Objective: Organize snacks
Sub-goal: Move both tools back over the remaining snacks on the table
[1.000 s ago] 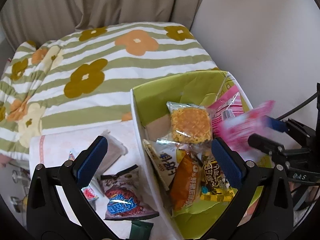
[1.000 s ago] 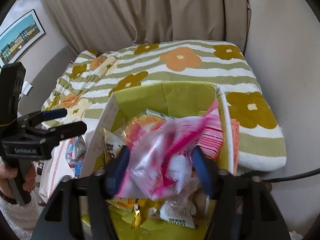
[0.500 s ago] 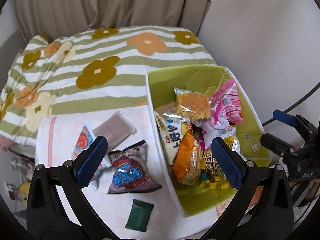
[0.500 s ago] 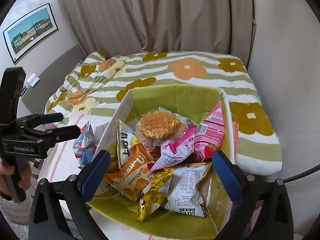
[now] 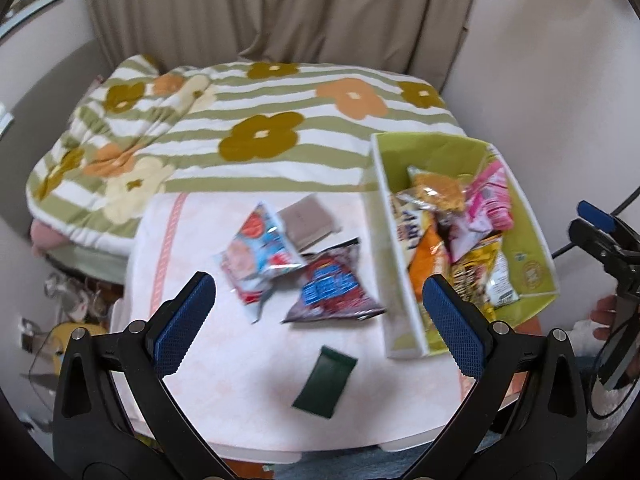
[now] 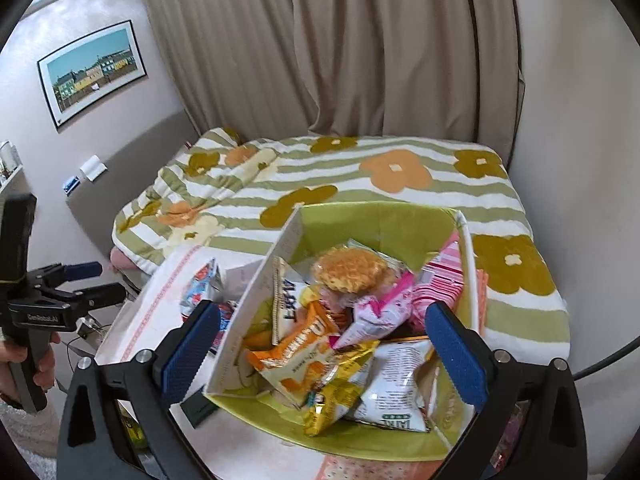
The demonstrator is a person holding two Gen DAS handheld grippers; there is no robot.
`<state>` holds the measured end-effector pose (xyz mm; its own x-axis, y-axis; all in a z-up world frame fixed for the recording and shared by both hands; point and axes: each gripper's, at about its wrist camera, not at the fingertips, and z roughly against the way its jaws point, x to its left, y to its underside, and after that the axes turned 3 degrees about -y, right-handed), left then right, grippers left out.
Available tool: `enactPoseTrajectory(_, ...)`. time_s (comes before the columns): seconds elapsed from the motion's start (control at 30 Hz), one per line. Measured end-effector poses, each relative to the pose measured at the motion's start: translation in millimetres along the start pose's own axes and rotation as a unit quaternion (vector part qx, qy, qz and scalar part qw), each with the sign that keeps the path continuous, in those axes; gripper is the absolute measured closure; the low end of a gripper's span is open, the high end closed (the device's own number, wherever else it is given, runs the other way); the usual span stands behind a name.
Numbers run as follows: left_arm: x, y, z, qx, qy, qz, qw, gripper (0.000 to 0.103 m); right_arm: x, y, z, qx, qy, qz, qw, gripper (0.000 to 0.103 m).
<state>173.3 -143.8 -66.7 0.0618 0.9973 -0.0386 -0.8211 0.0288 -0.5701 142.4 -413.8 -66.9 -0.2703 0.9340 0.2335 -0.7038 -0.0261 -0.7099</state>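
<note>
The green box (image 6: 380,220) is full of snack bags. Left of it lie three bags and a dark green packet (image 5: 325,381). The left gripper (image 5: 318,316) and right gripper (image 6: 320,344) both gape wide, holding nothing.

Green box (image 6: 376,220) wall hiding most of table snacks in right wrist view. Dark green packet (image 6: 196,404) showing partly behind finger. Lower packets in box lying buried. Packet lettering blurring.
</note>
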Motion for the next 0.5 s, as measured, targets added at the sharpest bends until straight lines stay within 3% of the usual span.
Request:
enactPoseTrajectory(0.23, 43.4, 9.6, -7.4, 0.004, 0.014, 0.029, 0.9995, 0.001, 39.0, 6.1, -8.4, 0.019, -0.007, 0.017, 1.000, 0.001)
enactPoseTrajectory(0.37, 65.9, 4.2, -23.7, 0.015, 0.022, 0.001, 0.9997, 0.001, 69.8, 7.2, -21.0, 0.022, -0.005, 0.023, 0.999, 0.001)
enactPoseTrajectory(0.5, 83.4, -3.1, -43.9, 0.040, 0.038, -0.047, 0.9973, 0.001, 100.5, 7.9, -41.0, 0.028, 0.037, 0.014, 0.999, 0.001)
